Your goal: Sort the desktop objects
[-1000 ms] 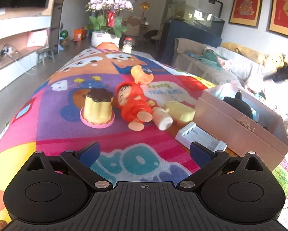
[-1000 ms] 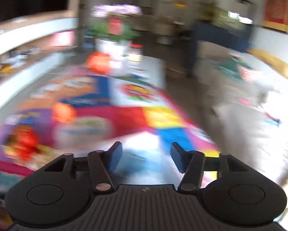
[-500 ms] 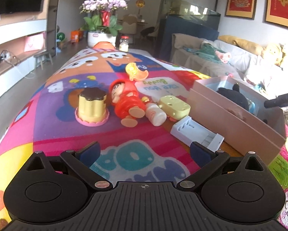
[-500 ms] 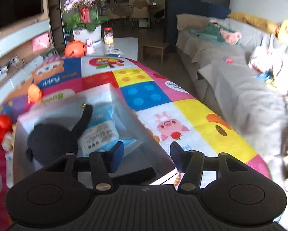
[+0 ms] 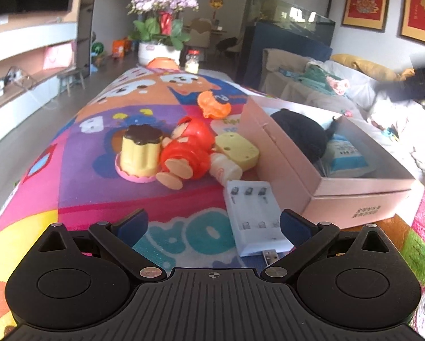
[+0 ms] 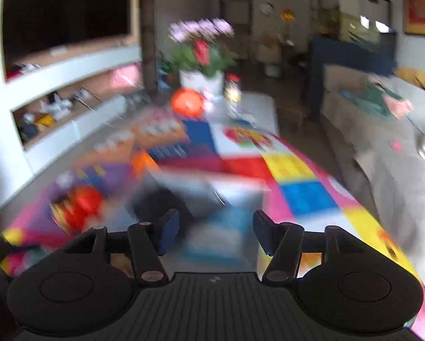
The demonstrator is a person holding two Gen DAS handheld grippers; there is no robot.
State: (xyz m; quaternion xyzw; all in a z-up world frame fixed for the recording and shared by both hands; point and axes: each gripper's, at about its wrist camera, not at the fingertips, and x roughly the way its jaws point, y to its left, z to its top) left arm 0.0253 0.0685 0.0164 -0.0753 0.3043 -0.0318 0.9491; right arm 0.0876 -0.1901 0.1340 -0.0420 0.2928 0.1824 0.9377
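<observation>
Since half a second ago the left view has drawn nearer the pink cardboard box (image 5: 354,196), which now fills the 3 o'clock side, and the white plastic battery charger (image 5: 255,218) lies close in front of the camera; the right view has swung and gone blurred.

The left hand-held gripper (image 5: 212,224) hovers over the colourful cartoon mat on the counter (image 5: 98,176), its blue pads wide apart and empty, the charger's near end lying between them at 5 o'clock of centre. Beyond the charger, at 11 o'clock, lie a red plastic doll (image 5: 189,147), a yellow pudding-shaped toy with a brown top (image 5: 140,153), a small pale yellow block (image 5: 236,150) and an orange toy piece (image 5: 213,105). A black soft object (image 5: 300,133) and a blue-and-white packet (image 5: 344,156) rest inside the box.

The right hand-held gripper (image 6: 215,231) is over the box (image 6: 201,179), jaws opening with nothing between them.
</observation>
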